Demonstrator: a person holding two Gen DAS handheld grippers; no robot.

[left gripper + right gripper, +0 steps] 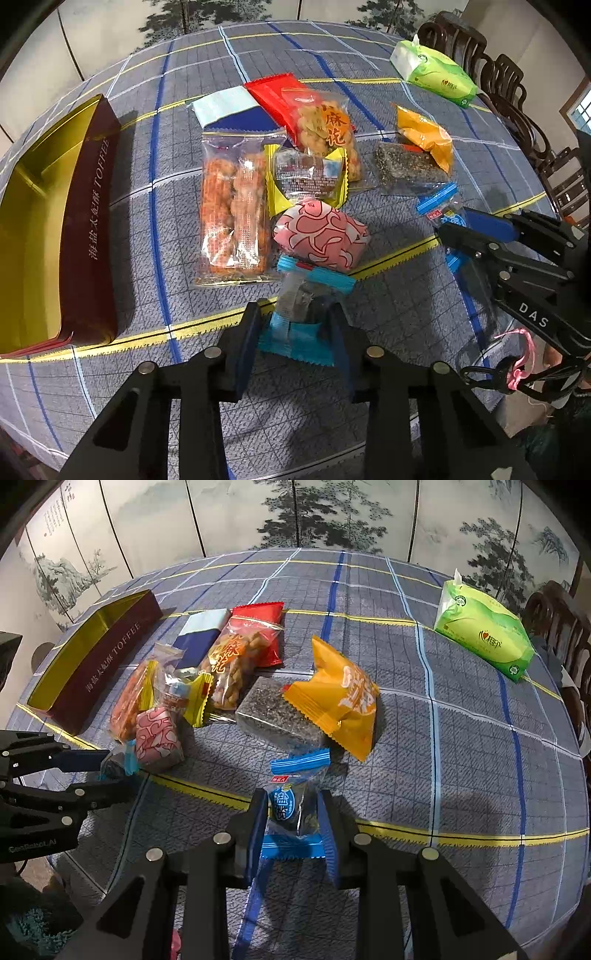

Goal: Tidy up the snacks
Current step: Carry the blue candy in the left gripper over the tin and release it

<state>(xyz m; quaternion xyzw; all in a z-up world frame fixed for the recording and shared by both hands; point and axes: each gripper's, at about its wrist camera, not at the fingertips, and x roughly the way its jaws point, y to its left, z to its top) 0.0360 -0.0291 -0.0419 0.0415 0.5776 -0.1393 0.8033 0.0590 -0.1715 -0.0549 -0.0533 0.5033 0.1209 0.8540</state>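
Observation:
My left gripper (295, 317) is shut on a small blue-ended snack packet (306, 291) with a dark filling, just in front of the snack pile. My right gripper (293, 805) is shut on a second blue-ended packet (291, 801) of the same kind, near the table's front. Each gripper shows in the other's view: the right gripper (452, 223) at the right, the left gripper (118, 768) at the left. An open maroon toffee box (88, 221) (103, 664) with a gold inside lies left of the pile. A pink patterned packet (321, 236) (157, 738) lies right behind the left gripper's packet.
The pile holds a clear bag of orange crackers (232, 206), a yellow-ended packet (306, 177), a bag of fried dough twists (325, 125), a red packet (277, 96), a dark sesame bar (273, 712) and an orange packet (340, 701). A green tissue pack (484, 635) lies far right. Chairs (498, 81) ring the table.

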